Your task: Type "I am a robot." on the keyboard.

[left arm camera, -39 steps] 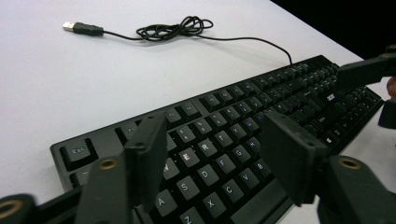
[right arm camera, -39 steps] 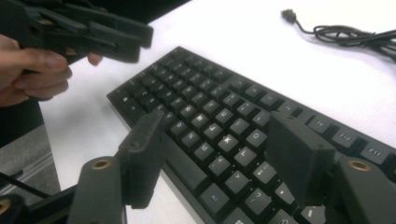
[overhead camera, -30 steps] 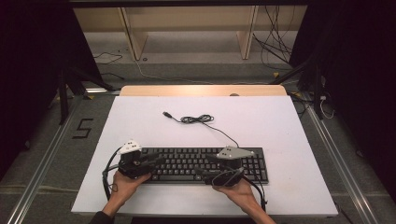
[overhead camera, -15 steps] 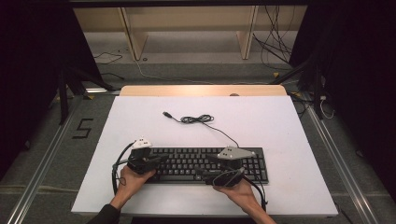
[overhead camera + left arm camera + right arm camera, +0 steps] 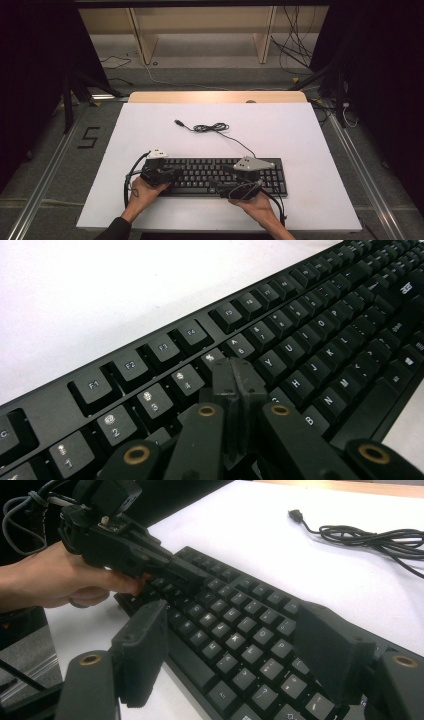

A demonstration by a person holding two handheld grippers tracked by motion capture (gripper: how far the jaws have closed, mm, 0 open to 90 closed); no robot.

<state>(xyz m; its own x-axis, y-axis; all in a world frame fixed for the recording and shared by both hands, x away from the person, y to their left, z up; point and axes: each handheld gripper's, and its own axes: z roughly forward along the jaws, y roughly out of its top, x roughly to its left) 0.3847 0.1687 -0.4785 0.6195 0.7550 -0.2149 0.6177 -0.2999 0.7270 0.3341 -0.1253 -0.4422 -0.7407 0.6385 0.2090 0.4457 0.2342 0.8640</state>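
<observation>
High view showed the black plastic keyboard [image 5: 220, 176] under both grippers: left gripper [image 5: 172, 175] pressed together, right gripper [image 5: 218, 189] spread; its coiled black cable [image 5: 212, 128] lay well behind.

From above the person's side, the high view looks forward and down over the whole table [image 5: 300, 130]. The 2 gripper views sit low and close over the keyboard [image 5: 220, 175], each looking along its own jaws. All 3 views share that keyboard [image 5: 280, 340] [image 5: 235, 625].
</observation>
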